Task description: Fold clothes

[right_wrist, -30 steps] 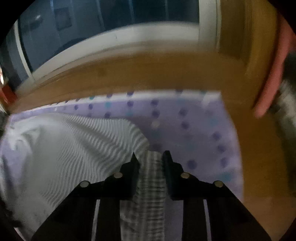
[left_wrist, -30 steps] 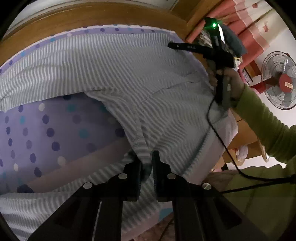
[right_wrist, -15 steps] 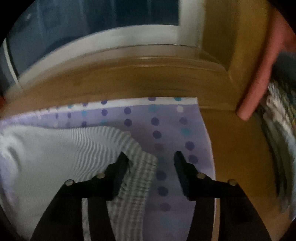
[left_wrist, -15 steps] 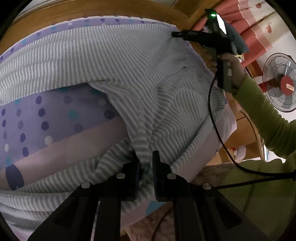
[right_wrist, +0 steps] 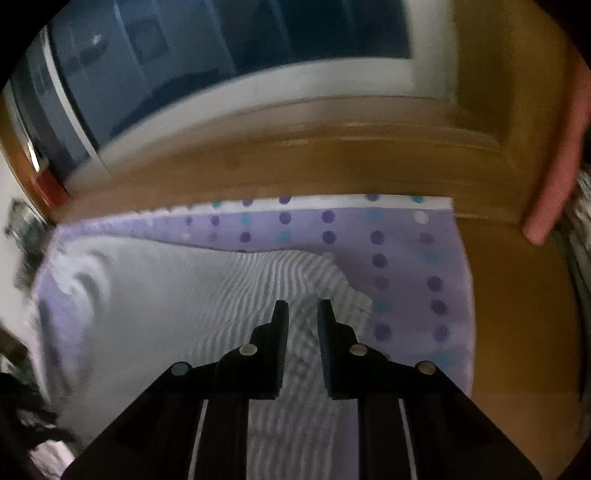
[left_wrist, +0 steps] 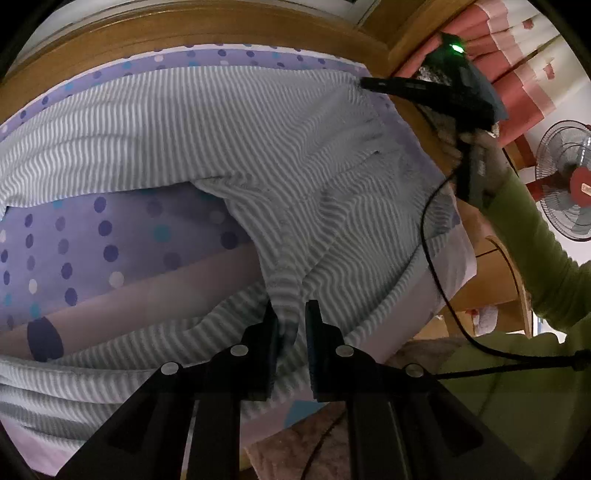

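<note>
the left claw (left_wrist: 290, 314) is pinching a bunched fold of a grey-and-white striped garment (left_wrist: 229, 125), the cloth gathered into a narrow ridge between its two black fingers (left_wrist: 314, 325) and pulled slightly up from the bed. the garment is lying spread across a purple bedsheet (left_wrist: 92, 236) dotted in dark violet, teal and white, with one broad band of stripes stretching away to the left along the far side and another running under the claw along the near edge, a patch of sheet showing between them. at the far corner of the cloth, the right claw (right_wrist: 302, 314) is closing its jaws on the ribbed edge of the same garment (right_wrist: 207, 280), the stripes sitting between its fingers; the frame from that side is blurred, so whether the pads are already pressing the fabric cannot be told for certain. seen from the left wrist view, the right claw (left_wrist: 365, 83) is reaching in from the right with a green light glowing on its housing, held by a hand (left_wrist: 480, 147) coming out of a green sleeve (left_wrist: 535, 236), a black cable (left_wrist: 432, 258) trailing down from it. a wooden bed frame (left_wrist: 184, 26) is curving behind the sheet, with pink curtains (left_wrist: 517, 48) and a standing fan (left_wrist: 569, 184) beyond on the right.
</note>
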A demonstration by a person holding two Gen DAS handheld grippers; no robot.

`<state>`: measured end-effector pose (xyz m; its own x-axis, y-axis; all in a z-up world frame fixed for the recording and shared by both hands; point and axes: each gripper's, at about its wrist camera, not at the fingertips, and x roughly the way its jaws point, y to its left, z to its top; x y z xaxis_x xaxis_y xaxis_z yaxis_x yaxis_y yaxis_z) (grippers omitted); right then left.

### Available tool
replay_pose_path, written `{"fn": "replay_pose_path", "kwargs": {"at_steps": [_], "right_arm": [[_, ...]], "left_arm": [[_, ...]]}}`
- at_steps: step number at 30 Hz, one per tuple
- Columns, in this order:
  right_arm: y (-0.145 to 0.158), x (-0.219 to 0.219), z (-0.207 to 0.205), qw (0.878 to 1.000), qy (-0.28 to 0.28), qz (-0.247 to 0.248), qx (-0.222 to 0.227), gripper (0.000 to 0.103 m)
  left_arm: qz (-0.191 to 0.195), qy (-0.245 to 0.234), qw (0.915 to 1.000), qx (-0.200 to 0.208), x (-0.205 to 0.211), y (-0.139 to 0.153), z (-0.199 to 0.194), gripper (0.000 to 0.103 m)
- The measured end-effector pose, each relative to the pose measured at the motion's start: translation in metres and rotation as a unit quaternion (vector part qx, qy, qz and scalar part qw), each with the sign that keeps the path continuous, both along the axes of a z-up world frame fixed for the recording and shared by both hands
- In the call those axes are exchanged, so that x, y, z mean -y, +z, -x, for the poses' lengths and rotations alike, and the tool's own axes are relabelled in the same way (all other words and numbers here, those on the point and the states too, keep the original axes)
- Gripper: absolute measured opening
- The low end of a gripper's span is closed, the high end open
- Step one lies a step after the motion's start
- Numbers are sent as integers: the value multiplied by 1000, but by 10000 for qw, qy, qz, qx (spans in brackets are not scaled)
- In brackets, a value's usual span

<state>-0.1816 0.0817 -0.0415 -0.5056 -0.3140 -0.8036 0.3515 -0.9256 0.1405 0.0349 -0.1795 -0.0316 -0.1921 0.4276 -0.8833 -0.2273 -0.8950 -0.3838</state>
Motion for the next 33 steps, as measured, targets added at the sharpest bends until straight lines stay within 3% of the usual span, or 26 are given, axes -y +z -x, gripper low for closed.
{"fn": "replay_pose_path", "kwargs": {"at_steps": [2, 6, 9, 10, 11, 17, 21, 23, 26, 27, 28, 29, 33], "right_arm": [[-18, 10, 12, 9993, -93, -334, 109, 13], [-11, 6, 15, 9995, -253, -132, 141, 14], [7, -10, -12, 9997, -75, 45, 234, 35], [10, -19, -25, 9994, -23, 101, 343, 51], [12, -28, -39, 9989, -10, 152, 433, 59], [8, -77, -127, 9943, -101, 115, 1053, 60], [-4, -85, -165, 9893, -118, 193, 1439, 59], [-9, -82, -177, 9867, -182, 407, 1561, 58], [-15, -72, -180, 9875, -328, 752, 1347, 55], [-15, -70, -177, 9883, -420, 814, 1220, 50], [-16, -67, -173, 9887, -502, 825, 1143, 26], [-17, -66, -170, 9891, -608, 779, 1094, 13], [2, -77, -170, 9882, -882, 924, 850, 9]], "left_arm": [[39, 47, 10000, 44, -8, -2, -1, 12], [50, 120, 9999, 16, -10, -4, -6, 15], [16, 218, 9998, 0, -13, -7, -4, 15], [-15, 243, 9997, 1, -10, -8, -3, 15], [-35, 256, 9997, 3, -9, -8, -3, 15], [-9, 161, 9999, 5, -12, -14, 1, 18], [-23, 106, 9999, 27, -18, -16, 2, 20], [-25, 87, 10000, 35, -18, -17, 4, 20], [-67, 97, 9999, 70, -14, -17, 6, 20], [-90, 107, 9999, 81, -11, -17, 6, 20], [-108, 120, 9998, 77, -7, -17, 6, 20], [-99, 123, 9999, 54, -6, -17, 5, 20], [-123, 114, 9998, 46, -8, -8, 0, 19]]}}
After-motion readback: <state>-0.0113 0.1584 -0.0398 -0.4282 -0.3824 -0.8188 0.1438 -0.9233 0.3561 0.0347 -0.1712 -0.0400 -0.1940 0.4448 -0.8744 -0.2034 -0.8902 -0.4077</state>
